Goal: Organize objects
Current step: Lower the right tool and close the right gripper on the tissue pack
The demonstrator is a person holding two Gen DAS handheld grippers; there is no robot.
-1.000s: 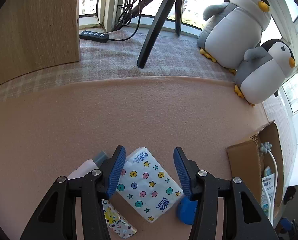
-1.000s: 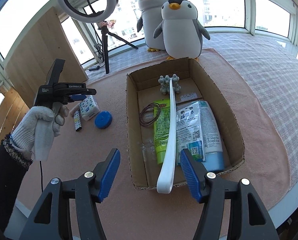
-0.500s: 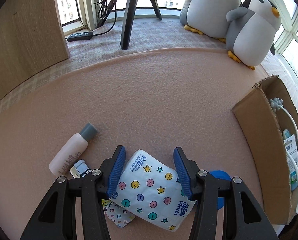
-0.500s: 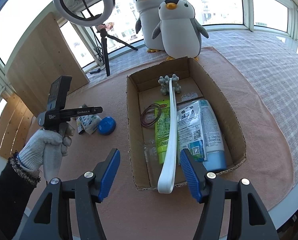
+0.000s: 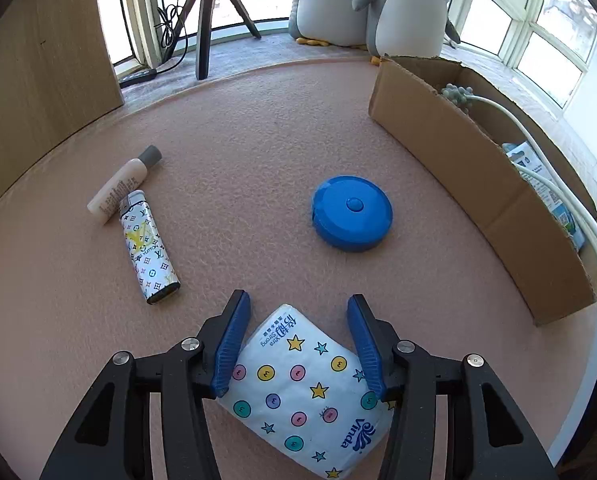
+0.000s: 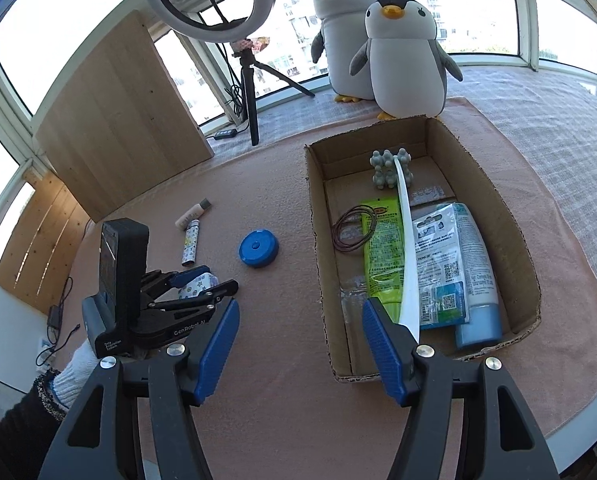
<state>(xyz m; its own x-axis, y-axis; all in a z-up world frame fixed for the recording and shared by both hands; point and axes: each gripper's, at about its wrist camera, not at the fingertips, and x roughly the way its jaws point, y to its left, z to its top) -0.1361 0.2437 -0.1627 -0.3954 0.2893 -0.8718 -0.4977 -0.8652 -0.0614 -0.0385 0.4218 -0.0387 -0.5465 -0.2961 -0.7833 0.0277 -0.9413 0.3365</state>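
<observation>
- The left gripper (image 5: 298, 334) sits low over the pink mat (image 5: 258, 128), its blue pads spread on either side of a tissue pack (image 5: 306, 392) printed with stars and dots.
- The pack lies on the mat between the pads; the left pad is at its edge, and the right pad reaches only its rear corner, with a gap farther forward, so it is not squeezed.
- The right wrist view shows the same scene from the side: the left gripper (image 6: 202, 284), held in a white-gloved hand (image 6: 74, 368), with the tissue pack (image 6: 198, 285) between its fingers.
- The right gripper (image 6: 300, 328) hangs above the near edge of the mat with its jaws wide apart and nothing between them.
- Ahead of the tissue pack lie a round blue tape measure (image 5: 352, 212), a patterned lighter (image 5: 148, 246) and a small bottle (image 5: 124, 186) with a grey cap, the bottle touching the lighter's top end.
- A cardboard box (image 6: 514, 232) stands to the right on the mat and holds a white long-handled massager (image 6: 404, 216), a green tube (image 6: 378, 248), a blue tube (image 6: 478, 280), a packet (image 6: 438, 256) and hair ties (image 6: 354, 232).
- Two plush penguins (image 6: 402, 60) stand behind the box.
</observation>
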